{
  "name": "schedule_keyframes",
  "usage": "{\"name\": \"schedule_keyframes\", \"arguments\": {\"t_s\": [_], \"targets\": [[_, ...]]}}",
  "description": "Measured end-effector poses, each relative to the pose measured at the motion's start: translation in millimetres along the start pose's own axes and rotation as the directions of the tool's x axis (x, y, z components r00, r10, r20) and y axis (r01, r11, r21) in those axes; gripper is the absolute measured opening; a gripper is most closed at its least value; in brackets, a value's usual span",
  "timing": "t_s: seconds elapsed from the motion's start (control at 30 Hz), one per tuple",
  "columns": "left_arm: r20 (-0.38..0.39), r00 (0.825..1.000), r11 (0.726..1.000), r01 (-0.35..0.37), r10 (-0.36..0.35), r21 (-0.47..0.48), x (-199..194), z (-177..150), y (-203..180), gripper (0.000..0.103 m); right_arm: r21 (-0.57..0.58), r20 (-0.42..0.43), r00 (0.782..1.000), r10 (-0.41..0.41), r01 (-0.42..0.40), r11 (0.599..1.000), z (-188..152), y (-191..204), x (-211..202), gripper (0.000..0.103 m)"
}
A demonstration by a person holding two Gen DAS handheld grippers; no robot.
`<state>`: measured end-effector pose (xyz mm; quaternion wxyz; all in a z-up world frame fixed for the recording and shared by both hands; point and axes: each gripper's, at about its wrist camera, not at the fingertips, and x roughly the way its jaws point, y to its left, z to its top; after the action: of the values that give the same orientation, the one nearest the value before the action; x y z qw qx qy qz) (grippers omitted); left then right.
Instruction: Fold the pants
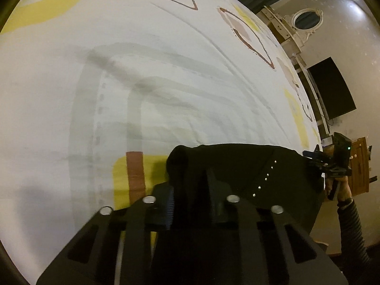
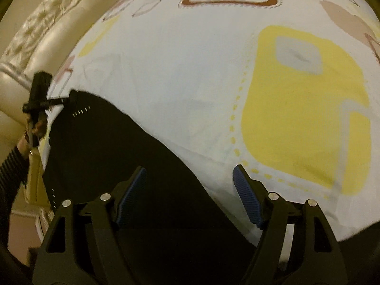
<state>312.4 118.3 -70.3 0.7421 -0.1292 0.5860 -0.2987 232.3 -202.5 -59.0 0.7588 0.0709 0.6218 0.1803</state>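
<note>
Black pants (image 1: 237,166) with a row of small silver studs lie on a white bed sheet (image 1: 166,71) with yellow and brown shapes. My left gripper (image 1: 190,178) is shut on a bunched-up corner of the pants, and dark cloth fills the gap between its fingers. In the right wrist view the pants (image 2: 106,154) spread from lower middle to the left, where the left gripper (image 2: 68,99) pinches their far corner. My right gripper (image 2: 190,173) is open above the pants' edge, its blue pads apart with nothing pressed between them. It also shows at the pants' far end (image 1: 313,159).
A cream padded headboard (image 2: 35,35) runs along the left of the bed. Beyond the bed's right side stand a wooden cabinet (image 1: 358,163) and a dark screen (image 1: 332,87) against the wall. A hand and striped sleeve (image 1: 351,213) hold the right gripper.
</note>
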Motion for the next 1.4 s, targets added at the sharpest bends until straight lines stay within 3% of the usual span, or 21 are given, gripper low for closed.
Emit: {"name": "schedule_keyframes", "arguments": {"t_s": [0.07,0.1,0.17,0.23,0.37,0.53,0.7,0.9,1.17,1.4], "targets": [[0.006,1.000,0.999,-0.019,0.019,0.027,1.1,-0.6,-6.9,0.013,-0.045,-0.017,0.999,-0.040,0.039,0.998,-0.2,4.7,4.8,0.037],[0.016,0.999,0.999,-0.035,0.034,0.041,-0.1,-0.8,-11.0,0.011,-0.055,-0.032,0.999,-0.043,0.041,0.998,0.8,6.2,5.7,0.008],[0.043,0.998,0.998,-0.041,0.039,0.046,-6.8,-0.8,-15.3,0.010,-0.044,-0.036,0.999,-0.003,0.002,0.999,2.0,8.5,0.6,0.007],[0.071,0.997,0.999,-0.034,0.031,0.040,-16.0,0.5,-17.0,0.009,-0.072,-0.022,0.999,-0.032,0.031,0.997,0.1,16.0,-5.2,0.007],[0.127,0.992,0.999,-0.027,0.021,0.040,-39.5,-0.7,-26.2,0.008,-0.101,0.095,0.992,-0.088,0.097,0.990,-5.2,32.4,-33.5,0.007],[0.206,0.978,0.997,0.022,-0.036,0.067,-71.5,-12.7,-46.2,0.007,-0.147,0.252,0.950,-0.185,0.227,0.963,-23.2,61.3,-69.5,0.007],[0.259,0.961,0.993,0.072,-0.095,0.095,-100.5,-43.4,-64.6,0.005,-0.197,0.371,0.894,-0.250,0.339,0.920,-67.5,95.5,-93.2,0.007],[0.270,0.956,0.990,0.093,-0.118,0.102,-117.5,-93.8,-78.4,0.005,-0.243,0.426,0.868,-0.255,0.381,0.892,-134.2,128.2,-97.6,0.007],[0.289,0.951,0.994,0.093,-0.107,0.062,-131.2,-172.2,-72.3,0.005,-0.309,0.371,0.892,-0.260,0.382,0.871,-214.6,158.5,-71.1,0.007],[0.254,0.963,0.995,0.097,-0.089,-0.016,-110.3,-207.0,-51.0,0.006,-0.304,0.313,0.911,-0.268,0.363,0.881,-246.8,160.4,-47.8,0.008]]}}
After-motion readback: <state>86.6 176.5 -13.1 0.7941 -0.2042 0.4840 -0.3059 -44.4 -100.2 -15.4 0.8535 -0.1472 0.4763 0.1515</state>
